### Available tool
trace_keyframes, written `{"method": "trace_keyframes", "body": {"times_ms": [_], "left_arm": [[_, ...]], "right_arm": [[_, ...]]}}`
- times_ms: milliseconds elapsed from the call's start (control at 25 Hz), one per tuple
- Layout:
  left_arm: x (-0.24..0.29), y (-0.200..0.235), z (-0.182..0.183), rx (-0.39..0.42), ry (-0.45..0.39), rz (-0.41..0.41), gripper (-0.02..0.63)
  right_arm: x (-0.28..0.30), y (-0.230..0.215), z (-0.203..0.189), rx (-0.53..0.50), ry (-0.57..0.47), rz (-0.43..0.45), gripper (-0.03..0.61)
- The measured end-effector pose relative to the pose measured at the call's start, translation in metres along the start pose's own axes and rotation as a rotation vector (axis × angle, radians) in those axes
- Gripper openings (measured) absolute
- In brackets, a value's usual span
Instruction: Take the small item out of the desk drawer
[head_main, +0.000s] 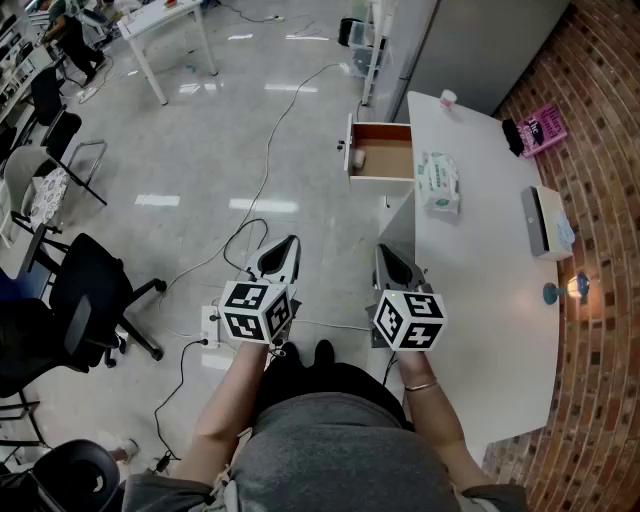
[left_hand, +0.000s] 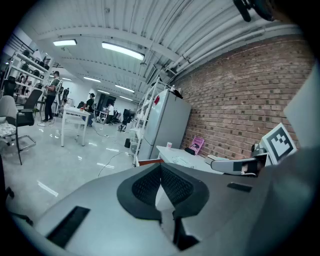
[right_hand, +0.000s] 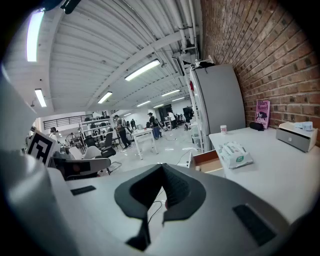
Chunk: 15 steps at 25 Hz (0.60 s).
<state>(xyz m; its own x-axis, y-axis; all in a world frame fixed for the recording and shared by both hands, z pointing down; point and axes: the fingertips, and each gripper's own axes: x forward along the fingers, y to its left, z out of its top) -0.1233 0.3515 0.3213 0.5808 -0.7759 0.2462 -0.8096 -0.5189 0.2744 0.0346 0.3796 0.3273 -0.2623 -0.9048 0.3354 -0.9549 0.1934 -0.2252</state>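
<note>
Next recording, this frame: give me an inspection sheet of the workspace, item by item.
Surface: white desk along the brick wall, mostly bare.
Job's things: drawer stands open; small white item lies inside, near the drawer front.
Clutter: wipes pack, grey box and cup on the desk.
Grippers: left gripper and right gripper both shut, nothing between the jaws, well short of the drawer.
Cables: black cable runs across the floor; power strip near the person's feet.
Surroundings: office chairs, white table, people far off.
</note>
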Motion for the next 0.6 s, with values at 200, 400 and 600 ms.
{"method": "trace_keyframes", "body": {"times_ms": [200,400,600], "left_arm": [[0.005,-0.005,-0.001,-0.001,-0.003,-0.011,0.023],[0.012,-0.016,0.001,0.02,-0.019,-0.039,0.025],[0.018,-0.023,-0.002,0.033,-0.005,-0.032,0.026]], "right_arm": [[0.0,-0.007,0.003,0.009,-0.018,0.001,0.002],[0.0,-0.015,0.007,0.011,-0.047,-0.008,0.003],[-0.002,-0.026,0.009,0.02,-0.066,-0.024,0.002]]}}
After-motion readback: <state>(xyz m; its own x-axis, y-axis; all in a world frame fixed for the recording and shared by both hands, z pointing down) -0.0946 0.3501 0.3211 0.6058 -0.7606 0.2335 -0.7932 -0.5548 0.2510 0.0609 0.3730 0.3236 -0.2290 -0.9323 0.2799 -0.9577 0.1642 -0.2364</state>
